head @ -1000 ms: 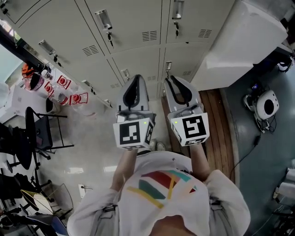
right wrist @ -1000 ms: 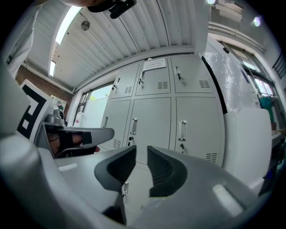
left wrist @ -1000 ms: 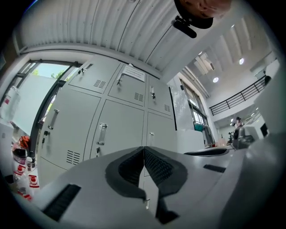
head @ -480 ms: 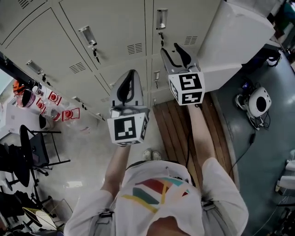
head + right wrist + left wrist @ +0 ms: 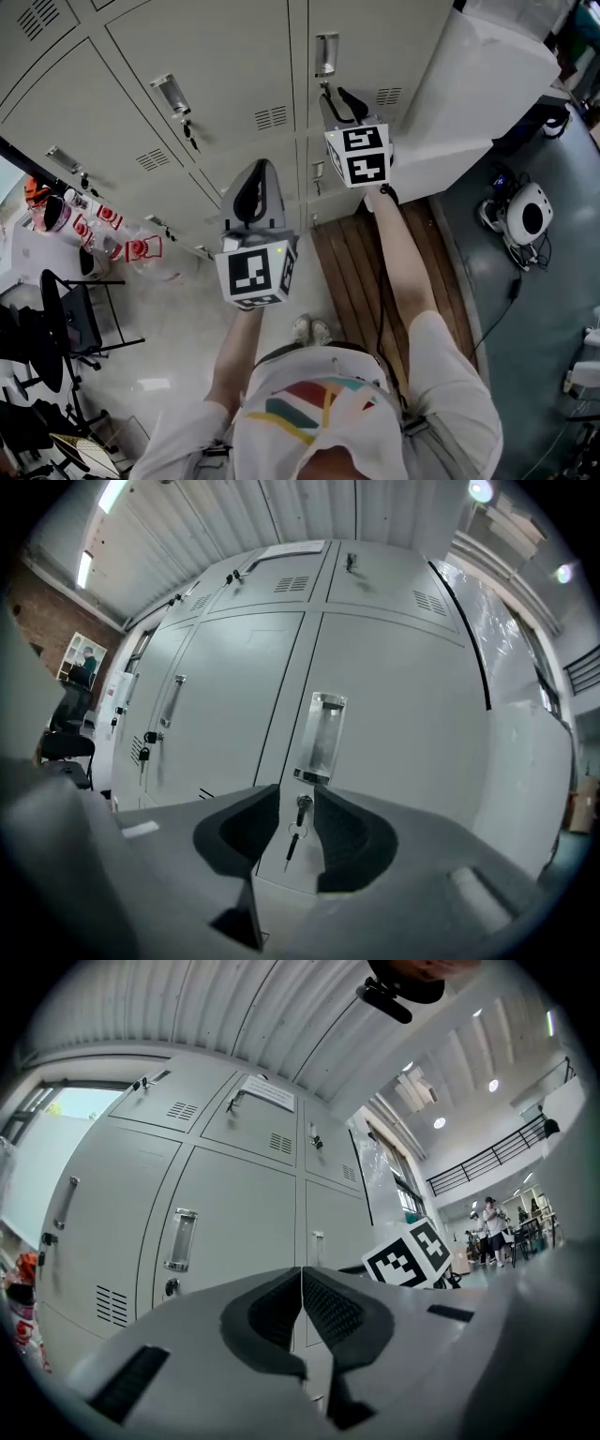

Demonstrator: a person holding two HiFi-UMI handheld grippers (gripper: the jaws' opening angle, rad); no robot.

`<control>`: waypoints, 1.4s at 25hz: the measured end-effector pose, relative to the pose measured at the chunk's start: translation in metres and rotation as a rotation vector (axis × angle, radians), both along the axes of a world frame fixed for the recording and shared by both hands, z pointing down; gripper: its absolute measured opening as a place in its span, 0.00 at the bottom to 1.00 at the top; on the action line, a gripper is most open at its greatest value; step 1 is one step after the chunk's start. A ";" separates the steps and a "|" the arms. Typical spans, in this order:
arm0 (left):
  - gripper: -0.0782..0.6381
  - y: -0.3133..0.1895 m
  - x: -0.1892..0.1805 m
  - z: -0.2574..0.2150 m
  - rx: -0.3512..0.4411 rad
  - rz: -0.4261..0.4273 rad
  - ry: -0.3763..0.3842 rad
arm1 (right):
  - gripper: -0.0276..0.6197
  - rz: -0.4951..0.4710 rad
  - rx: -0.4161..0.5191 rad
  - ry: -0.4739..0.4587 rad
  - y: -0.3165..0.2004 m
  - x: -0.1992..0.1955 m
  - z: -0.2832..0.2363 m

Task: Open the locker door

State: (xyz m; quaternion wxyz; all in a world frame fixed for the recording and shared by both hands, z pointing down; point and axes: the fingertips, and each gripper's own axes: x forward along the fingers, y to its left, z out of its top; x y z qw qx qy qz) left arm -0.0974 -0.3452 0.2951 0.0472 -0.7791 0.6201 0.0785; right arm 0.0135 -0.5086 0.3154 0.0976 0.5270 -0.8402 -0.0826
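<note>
Grey lockers fill the wall ahead. The locker door (image 5: 375, 42) with a recessed metal handle (image 5: 325, 54) stands shut. In the right gripper view that handle (image 5: 321, 738) is straight ahead, with the lock and a hanging key (image 5: 292, 841) below it. My right gripper (image 5: 336, 94) reaches out to just short of the lock. Its jaws have just been closing and stand open (image 5: 296, 799); the key shows in the gap, and the pads are not pressing on it. My left gripper (image 5: 260, 169) hangs back, lower left, jaws shut (image 5: 301, 1279) and empty.
A white cabinet (image 5: 487, 84) juts out right of the lockers. Wooden decking (image 5: 356, 272) lies under my right arm. Chairs (image 5: 75, 300) and red-labelled clear bags (image 5: 141, 248) stand at left. A white round device (image 5: 527, 211) with cables sits on the floor at right.
My right gripper has gone forward from beside the left one to the lock of the door, and its jaws have parted. The left gripper has moved forward a little.
</note>
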 end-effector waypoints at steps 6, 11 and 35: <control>0.13 -0.005 -0.008 0.011 -0.026 -0.009 0.012 | 0.19 0.033 -0.044 0.009 -0.018 -0.006 0.011; 0.13 -0.006 -0.012 0.014 -0.031 -0.008 0.020 | 0.18 0.066 -0.066 0.027 -0.029 -0.003 0.022; 0.13 -0.008 -0.015 0.020 -0.042 0.006 0.051 | 0.10 0.063 -0.094 -0.046 -0.036 -0.003 0.028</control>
